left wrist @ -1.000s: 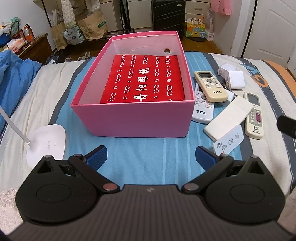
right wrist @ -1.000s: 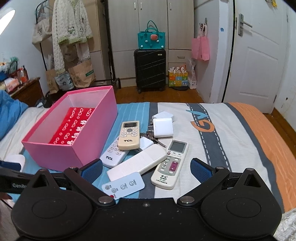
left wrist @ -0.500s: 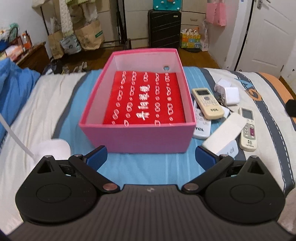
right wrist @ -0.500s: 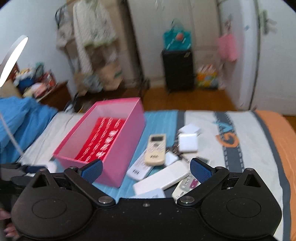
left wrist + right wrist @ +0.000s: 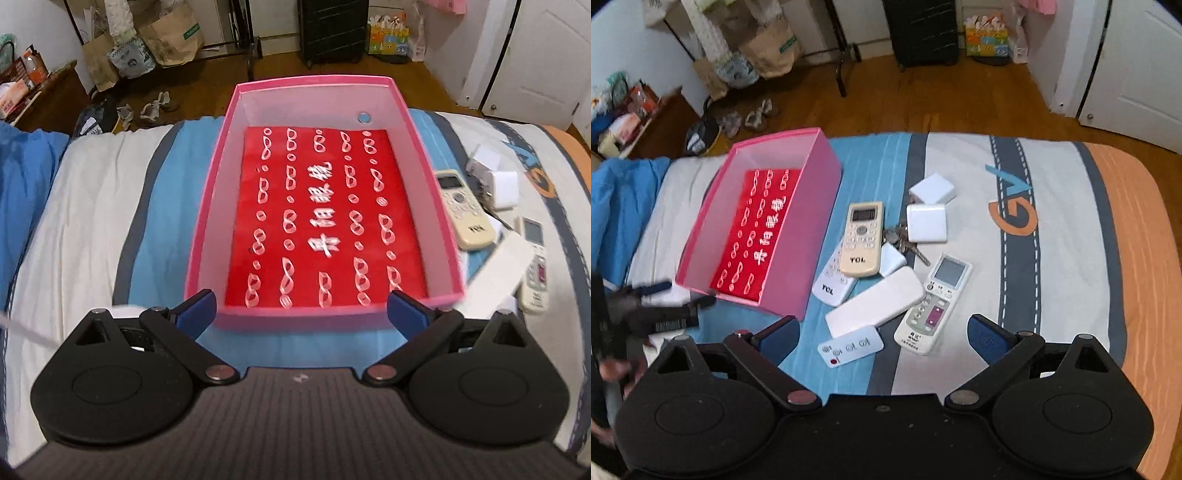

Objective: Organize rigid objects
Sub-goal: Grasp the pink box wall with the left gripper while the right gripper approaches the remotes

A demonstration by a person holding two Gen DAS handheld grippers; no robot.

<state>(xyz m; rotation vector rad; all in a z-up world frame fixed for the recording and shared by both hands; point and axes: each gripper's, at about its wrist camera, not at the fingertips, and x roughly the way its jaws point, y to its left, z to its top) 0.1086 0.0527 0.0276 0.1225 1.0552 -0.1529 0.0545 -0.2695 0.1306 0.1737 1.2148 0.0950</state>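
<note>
**Both claws open above the bed, nothing picked yet**

Left wrist view: the left gripper hangs over the near wall of the pink box, jaws wide apart and holding nothing. Whether the tips touch the rim is hard to tell through the blur. The box lies open on the bed, only a red cloth flat on its floor, so it is probably the bin for the loose items.

Right wrist view: the right gripper hovers above the pile beside the box, jaws spread and empty. Remotes, chargers and keys lie heaped together, some overlapping. The small white remote lies nearest the claw, likely the first pick.
</note>
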